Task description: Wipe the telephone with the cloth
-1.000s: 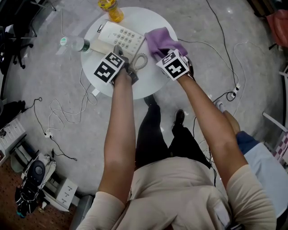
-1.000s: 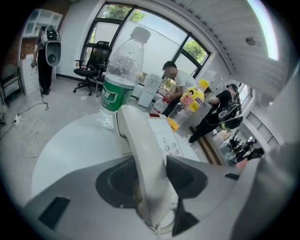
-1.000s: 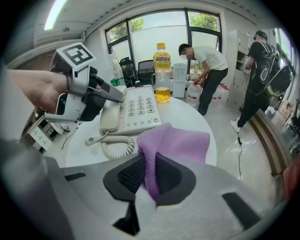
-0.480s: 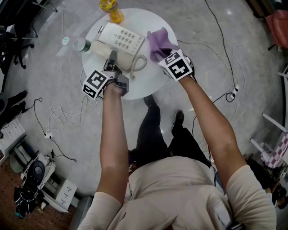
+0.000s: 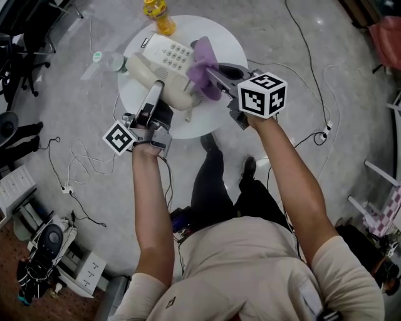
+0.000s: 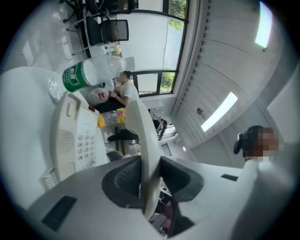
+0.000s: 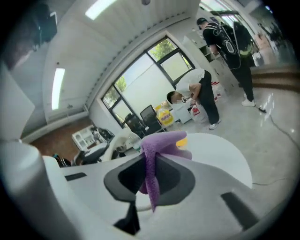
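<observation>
While my left tool (image 5: 156, 94), its jaws just closed in, clamps the handset (image 5: 144, 72) over the telephone (image 5: 169, 53) on the tabletop (image 5: 222, 41), my right tool (image 5: 214, 78) pinches the purple cloth (image 5: 203, 66) just beside it.

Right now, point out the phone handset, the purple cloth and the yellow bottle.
handset (image 6: 142, 136), left gripper view, on the narrow cream edge facing the camera.
purple cloth (image 5: 203, 70), head view, on its bunched middle.
yellow bottle (image 5: 159, 17), head view, on its body.

Left claw (image 5: 155, 91) (its jaws just closed in) grips the handset (image 5: 141, 68); right claw (image 5: 211, 76), beside it, pinches the cloth (image 5: 202, 68).
</observation>
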Action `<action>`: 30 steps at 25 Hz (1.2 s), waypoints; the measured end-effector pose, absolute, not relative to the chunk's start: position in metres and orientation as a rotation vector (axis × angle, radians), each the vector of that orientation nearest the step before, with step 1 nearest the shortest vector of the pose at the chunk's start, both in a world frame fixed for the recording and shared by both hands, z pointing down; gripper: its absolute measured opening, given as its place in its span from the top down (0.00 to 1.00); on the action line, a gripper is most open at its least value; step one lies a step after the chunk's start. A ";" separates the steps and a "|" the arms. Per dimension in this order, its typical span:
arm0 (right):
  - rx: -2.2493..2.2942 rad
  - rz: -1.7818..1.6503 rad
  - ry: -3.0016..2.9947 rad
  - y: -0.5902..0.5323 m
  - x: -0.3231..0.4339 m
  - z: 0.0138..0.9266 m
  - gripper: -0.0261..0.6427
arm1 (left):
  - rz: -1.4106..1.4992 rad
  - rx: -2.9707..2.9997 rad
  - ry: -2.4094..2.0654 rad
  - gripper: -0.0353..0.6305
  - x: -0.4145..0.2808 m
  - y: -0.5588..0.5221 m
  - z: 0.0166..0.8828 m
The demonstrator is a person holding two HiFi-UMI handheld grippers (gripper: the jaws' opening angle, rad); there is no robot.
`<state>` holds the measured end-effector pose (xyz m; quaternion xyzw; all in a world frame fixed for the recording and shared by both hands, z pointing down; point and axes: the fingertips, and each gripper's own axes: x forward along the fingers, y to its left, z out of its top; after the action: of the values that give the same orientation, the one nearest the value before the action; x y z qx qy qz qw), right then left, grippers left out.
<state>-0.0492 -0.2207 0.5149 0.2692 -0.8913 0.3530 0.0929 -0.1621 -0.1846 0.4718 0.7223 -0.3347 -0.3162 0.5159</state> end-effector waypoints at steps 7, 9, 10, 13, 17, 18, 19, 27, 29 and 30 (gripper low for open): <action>0.675 1.427 -2.875 -0.208 -0.081 0.429 0.91 | -0.735 1.891 -0.524 0.79 -0.119 -0.142 0.401; 0.564 1.516 -2.889 -0.205 -0.094 0.425 0.91 | -0.698 1.937 -0.494 0.79 -0.106 -0.143 0.399; 0.494 1.540 -2.890 -0.200 -0.100 0.424 0.91 | -0.685 1.949 -0.494 0.79 -0.101 -0.146 0.400; 0.343 1.551 -2.873 -0.179 -0.111 0.418 0.92 | -0.718 1.927 -0.487 0.79 -0.101 -0.146 0.398; 0.154 1.546 -2.821 -0.148 -0.103 0.407 0.92 | -0.798 1.875 -0.481 0.79 -0.116 -0.135 0.390; 0.079 1.565 -2.797 -0.139 -0.099 0.405 0.92 | -0.826 1.859 -0.486 0.79 -0.122 -0.135 0.388; 0.012 1.596 -2.771 -0.132 -0.094 0.406 0.92 | -0.850 1.849 -0.491 0.79 -0.127 -0.135 0.387; -0.066 1.797 -2.792 -0.143 -0.088 0.401 0.91 | -0.804 1.903 -0.418 0.80 -0.116 -0.127 0.386; 0.071 1.890 -2.835 -0.163 -0.087 0.398 0.91 | -0.773 1.937 -0.397 0.81 -0.108 -0.121 0.383; 0.143 1.937 -2.860 -0.175 -0.085 0.395 0.91 | -0.756 1.945 -0.388 0.81 -0.103 -0.118 0.383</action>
<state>-0.0848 -0.1747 0.3955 0.0408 -0.8169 0.5534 -0.1572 -0.1027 -0.1184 0.3830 0.8000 -0.1595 -0.3109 0.4877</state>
